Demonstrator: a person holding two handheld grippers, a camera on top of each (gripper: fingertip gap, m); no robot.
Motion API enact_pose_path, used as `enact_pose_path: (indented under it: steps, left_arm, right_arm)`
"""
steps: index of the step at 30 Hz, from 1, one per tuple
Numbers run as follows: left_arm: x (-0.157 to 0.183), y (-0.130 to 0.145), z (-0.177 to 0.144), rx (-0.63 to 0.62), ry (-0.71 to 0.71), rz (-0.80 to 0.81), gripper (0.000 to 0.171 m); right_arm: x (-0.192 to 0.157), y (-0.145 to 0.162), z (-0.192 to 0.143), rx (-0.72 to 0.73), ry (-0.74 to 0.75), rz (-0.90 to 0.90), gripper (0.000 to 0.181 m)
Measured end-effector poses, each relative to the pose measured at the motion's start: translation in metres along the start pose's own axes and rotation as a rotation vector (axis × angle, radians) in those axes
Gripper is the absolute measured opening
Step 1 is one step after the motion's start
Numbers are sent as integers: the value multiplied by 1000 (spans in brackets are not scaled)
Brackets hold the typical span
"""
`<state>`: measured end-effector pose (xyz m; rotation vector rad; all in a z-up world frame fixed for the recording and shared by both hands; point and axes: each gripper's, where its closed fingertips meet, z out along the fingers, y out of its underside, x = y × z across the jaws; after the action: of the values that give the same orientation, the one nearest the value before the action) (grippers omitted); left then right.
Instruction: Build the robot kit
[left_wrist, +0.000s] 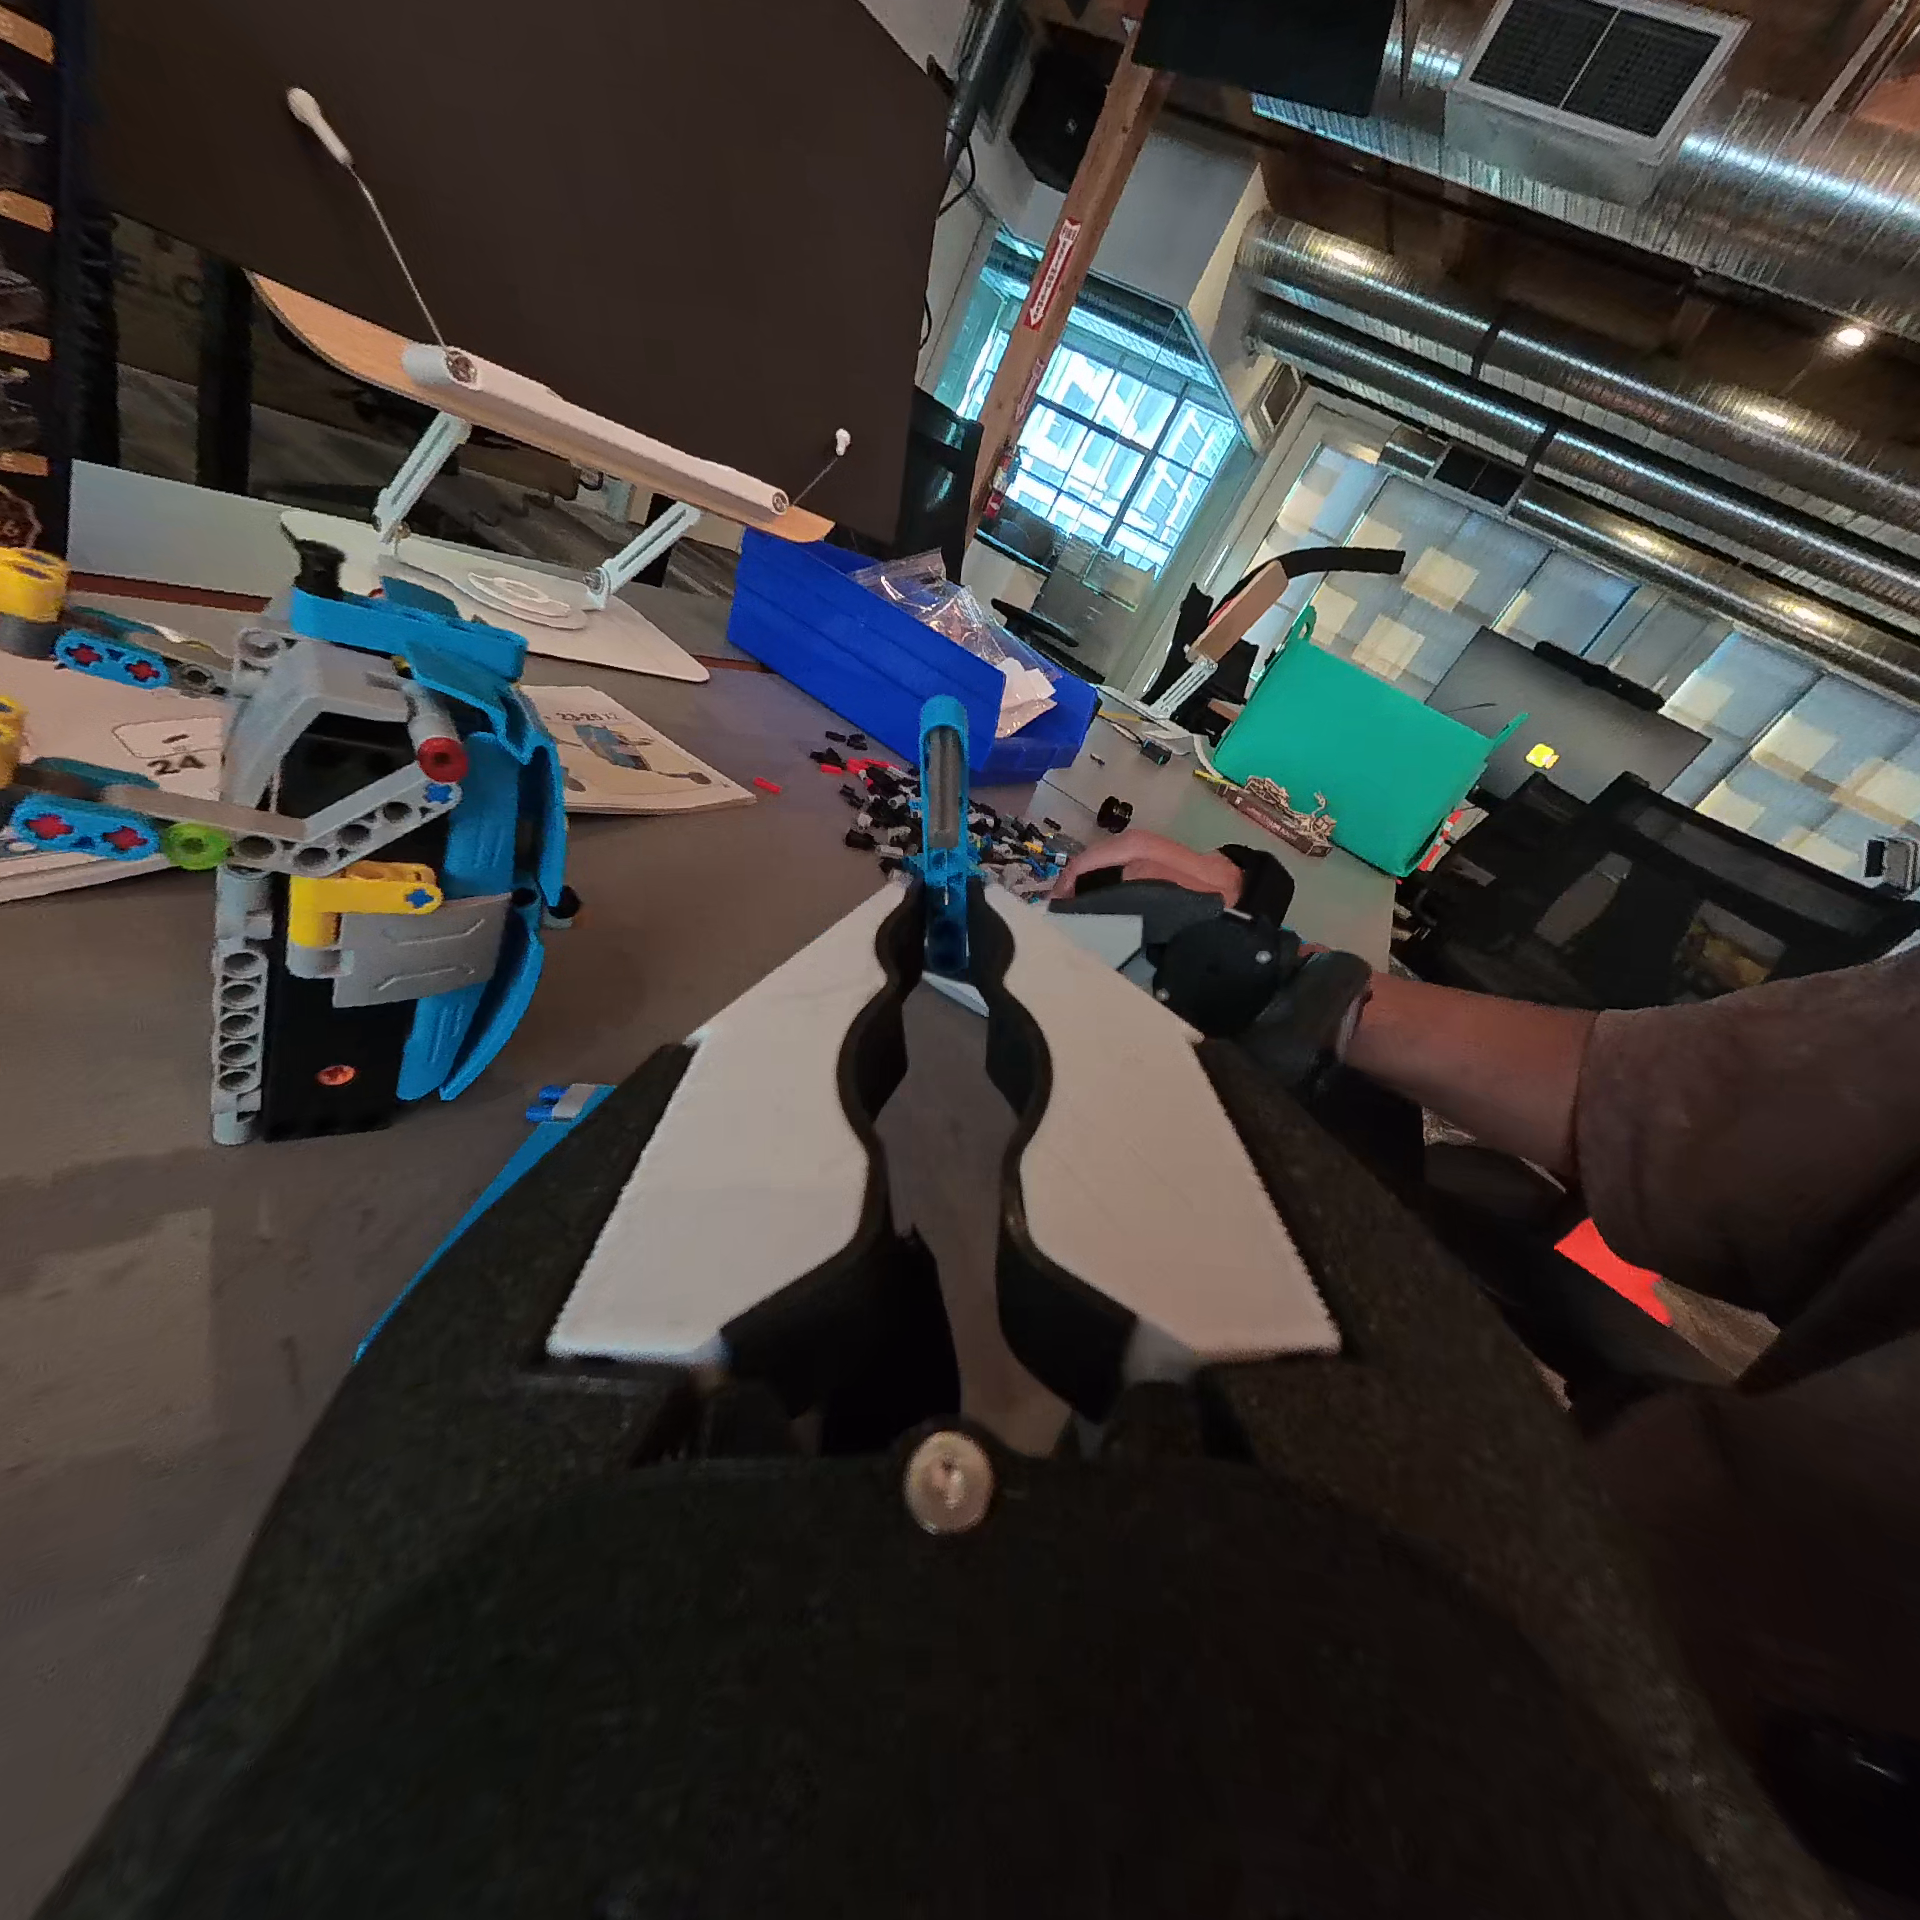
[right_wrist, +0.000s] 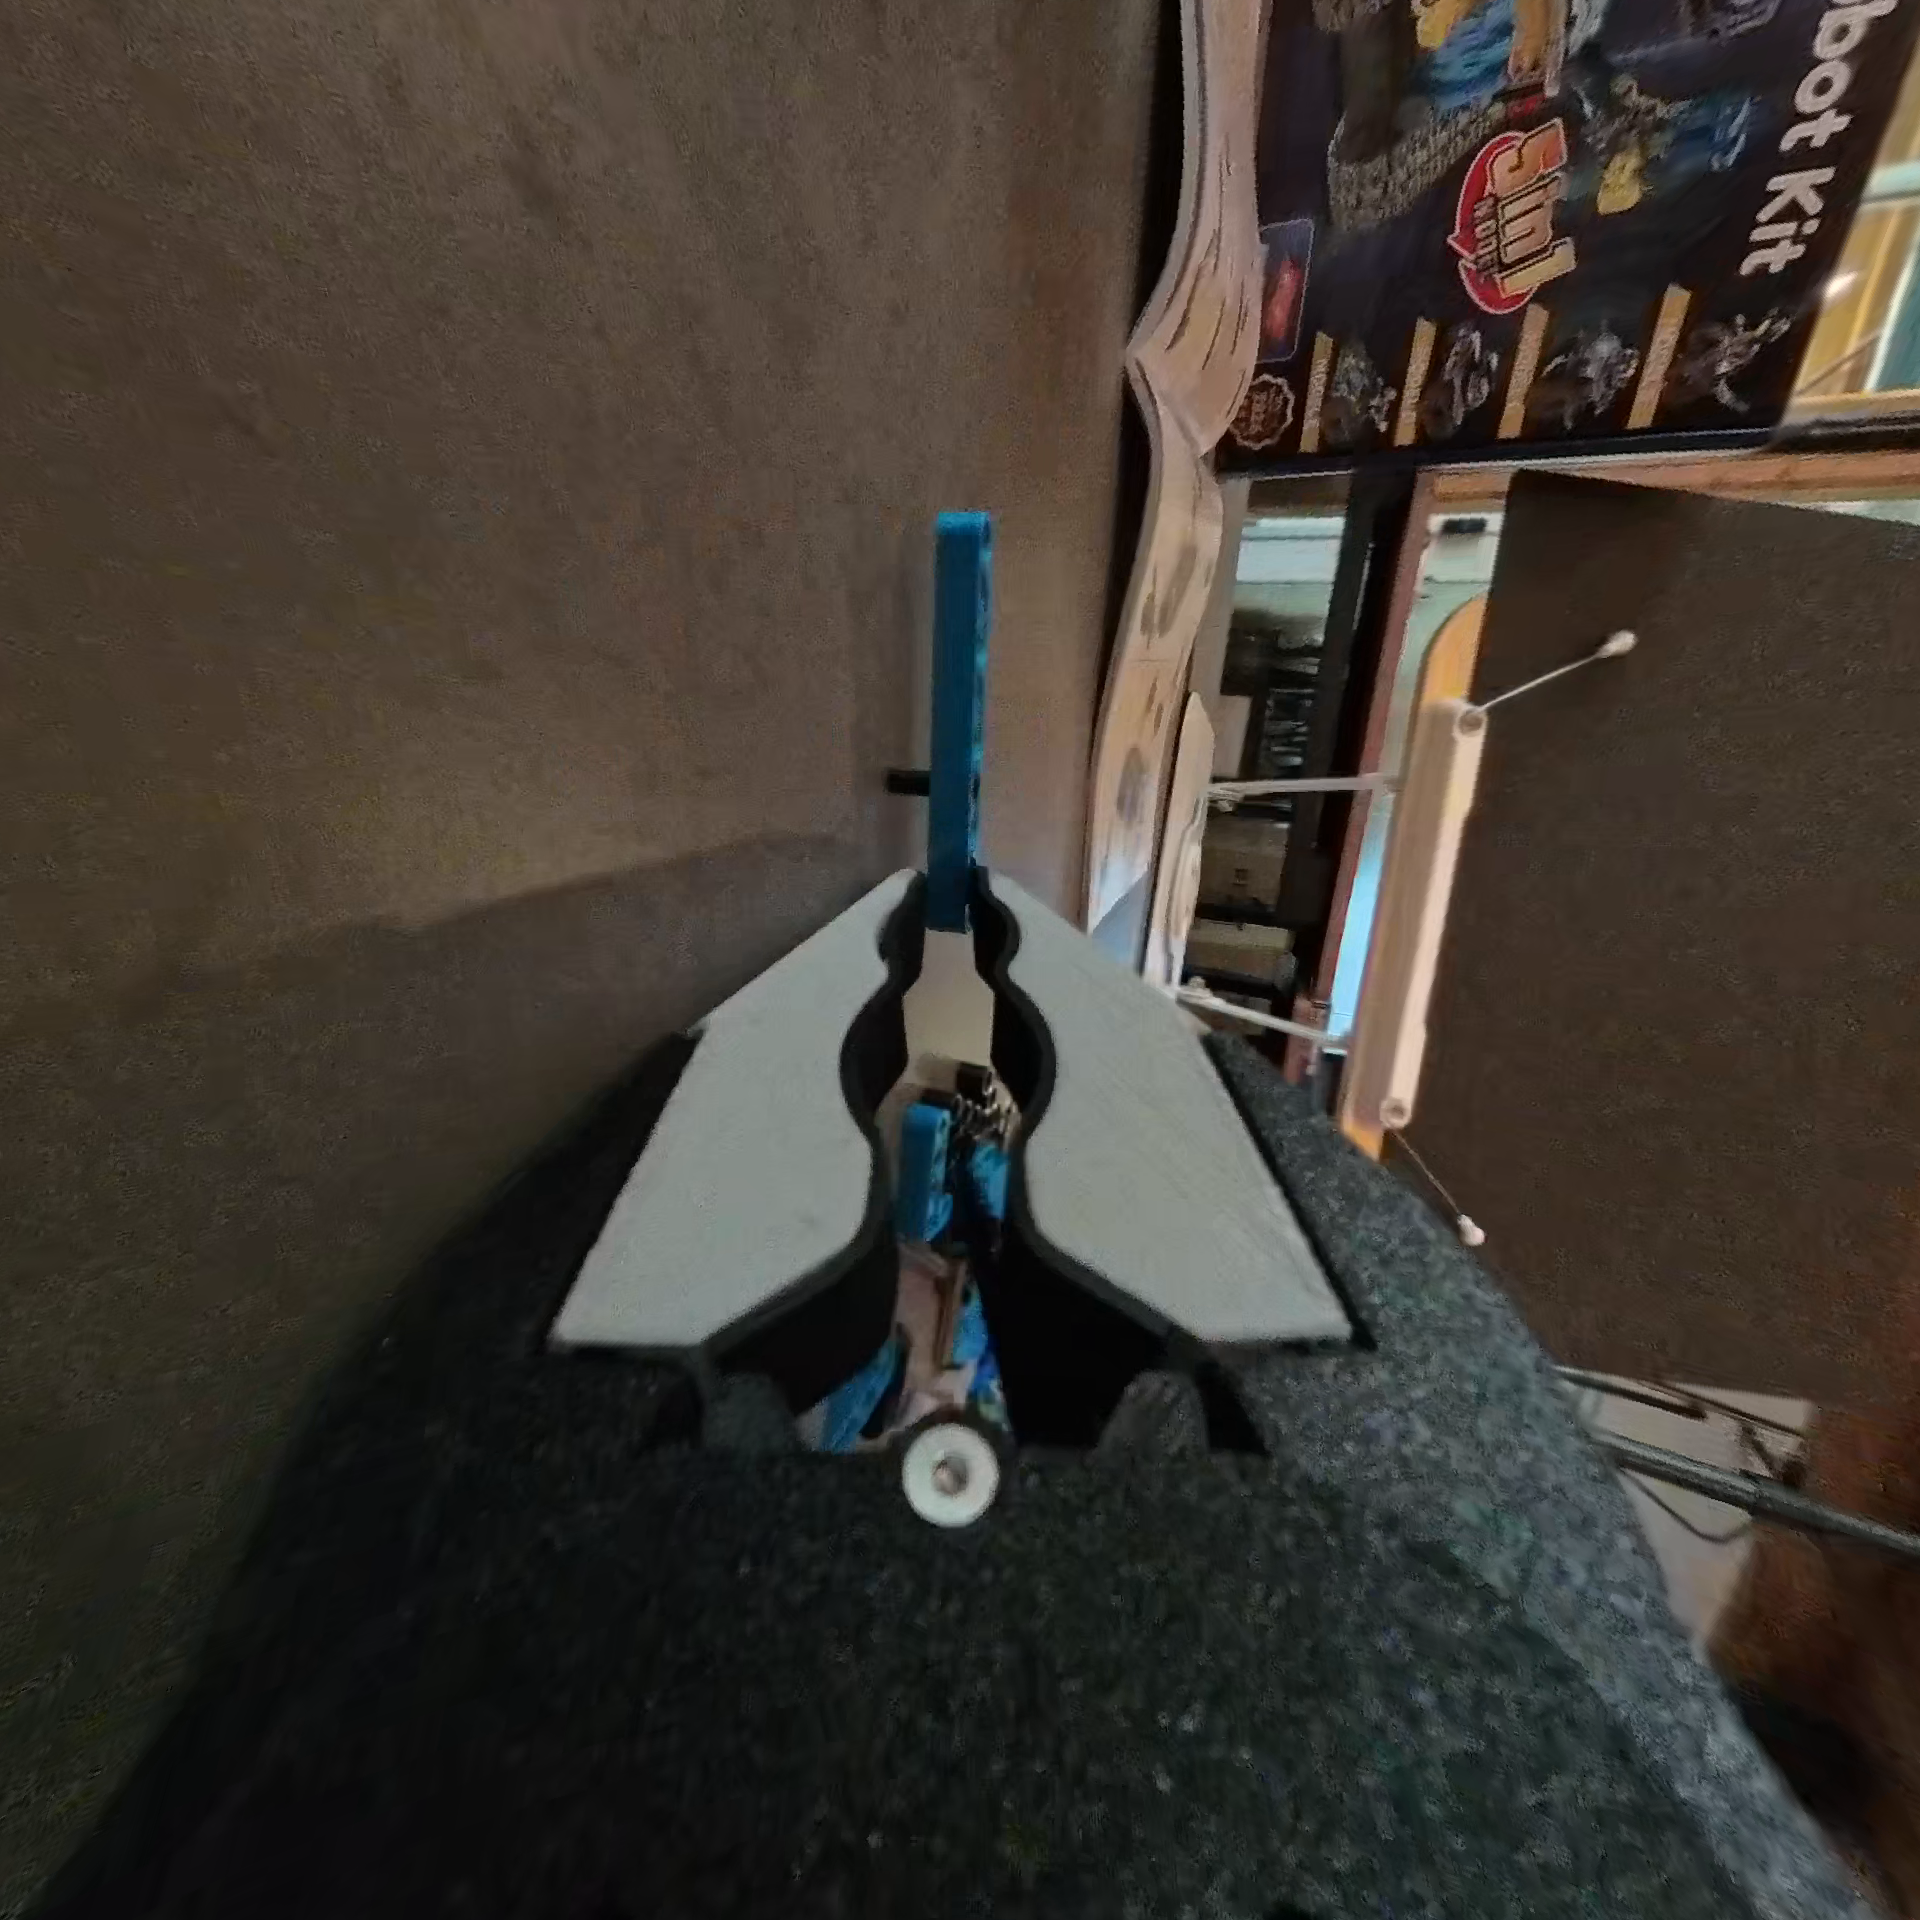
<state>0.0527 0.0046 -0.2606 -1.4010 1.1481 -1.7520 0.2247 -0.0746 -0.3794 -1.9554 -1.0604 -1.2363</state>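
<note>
Left wrist view: low over grey table (left_wrist: 156, 1299), facing the room. Right wrist view: rolled sideways, close to table. Shared: white stand (left_wrist: 582, 436) (right_wrist: 1413, 914).

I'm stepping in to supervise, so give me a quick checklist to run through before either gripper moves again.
1. Left gripper shut on the blue-and-grey piece: ok.
2. Right gripper shut on the blue beam: ok.
3. Beam straight between the fingers: ok.
4. Black pin seated in the beam: cannot tell.
5. Blue model standing on the table: ok.
6. Left gripper apart from the loose parts: cannot tell.
</note>
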Motion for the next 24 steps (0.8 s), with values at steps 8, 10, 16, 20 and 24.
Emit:
enact_pose_path:
  steps: [8, 10, 16, 20, 24]
  left_arm:
    - [0, 1, 0, -3, 12, -14, 7]
    - [1, 0, 0, -2, 15, -17, 7]
    - [1, 0, 0, 0, 25, -27, 7]
    - [1, 0, 0, 0, 30, -33, 7]
    - [2, 1, 0, -3, 38, -35, 7]
  right_arm:
    - [-7, -3, -11, 26, -72, 116, 12]
    - [-7, -5, -16, 39, -103, 150, 15]
    - [0, -20, -32, 153, -326, 443, 40]
    - [17, -18, -29, 192, -595, 787, 49]
    - [14, 4, -11, 77, -982, 1008, 41]
